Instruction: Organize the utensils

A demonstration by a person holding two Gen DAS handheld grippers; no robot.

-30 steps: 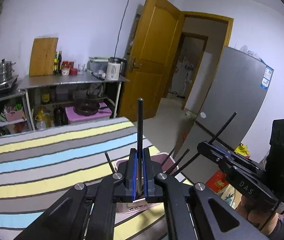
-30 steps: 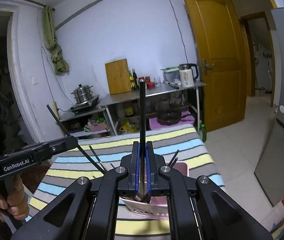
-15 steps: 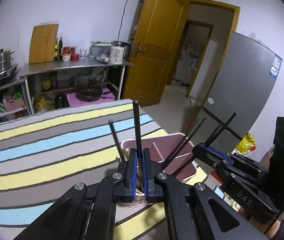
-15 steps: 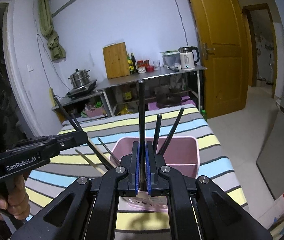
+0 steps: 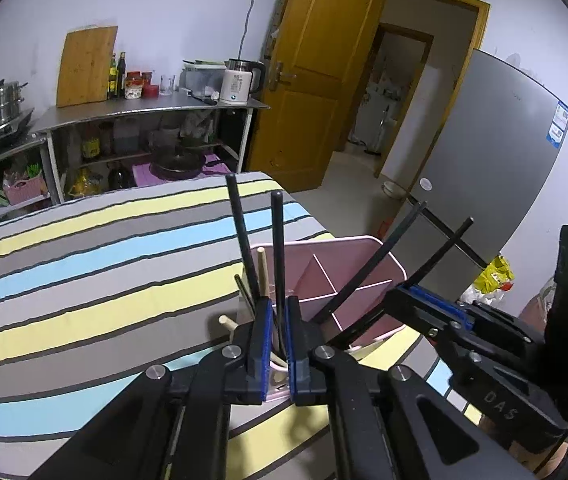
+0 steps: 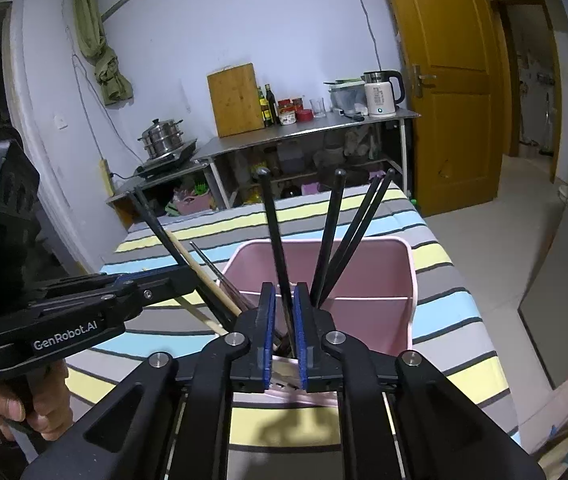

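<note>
Chopsticks [image 6: 326, 240] stand in pink holder [image 6: 412, 280]; both grippers' jaws slightly parted around one.

"GenRobot.AI" shows in white on the black left gripper [image 6: 279, 334]; "DAS" sits embossed on the black right gripper [image 5: 430, 300].

Left tongs [image 5: 277, 344]: black frame, blue pads, silver screws, "GenRobot.AI" lettering.
Right tongs [image 6: 286, 338]: same black-and-blue build, "DAS" marking.
</note>
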